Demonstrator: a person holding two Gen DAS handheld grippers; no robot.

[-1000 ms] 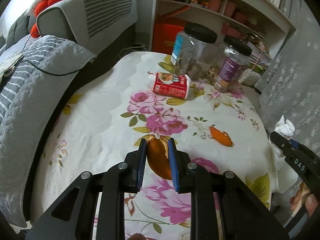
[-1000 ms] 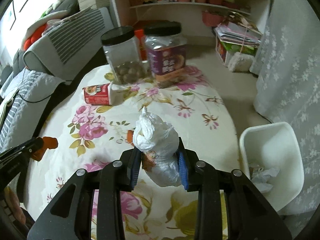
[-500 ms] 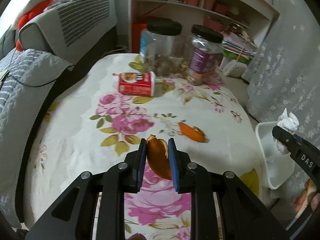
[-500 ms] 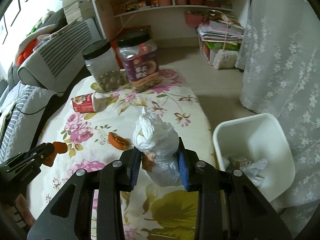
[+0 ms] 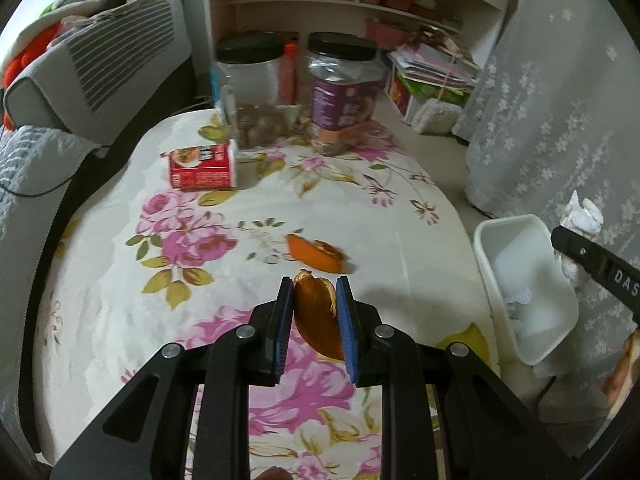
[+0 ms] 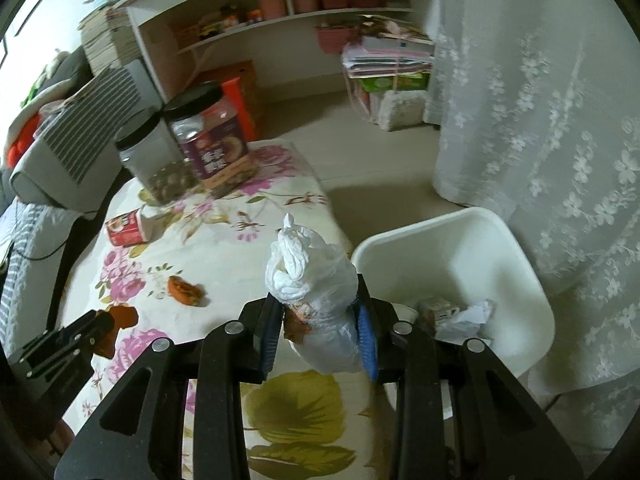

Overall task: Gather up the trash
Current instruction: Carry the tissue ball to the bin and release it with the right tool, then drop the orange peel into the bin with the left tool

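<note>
From the left wrist, our left gripper [image 5: 314, 294] has its jaws clamped on an orange peel [image 5: 316, 316], held above the flowered surface [image 5: 120, 280]. A second peel [image 5: 316, 254] lies on the cloth just beyond it, and a red carton [image 5: 202, 166] lies on its side near two black-lidded jars [image 5: 296, 88]. The white bin [image 5: 524, 280] stands off the right edge.

From the right wrist, our right gripper [image 6: 318, 330] has its jaws clamped on a white tied bag [image 6: 316, 288], at the surface's edge beside the bin [image 6: 460, 256], which holds crumpled scraps [image 6: 456, 312].
</note>
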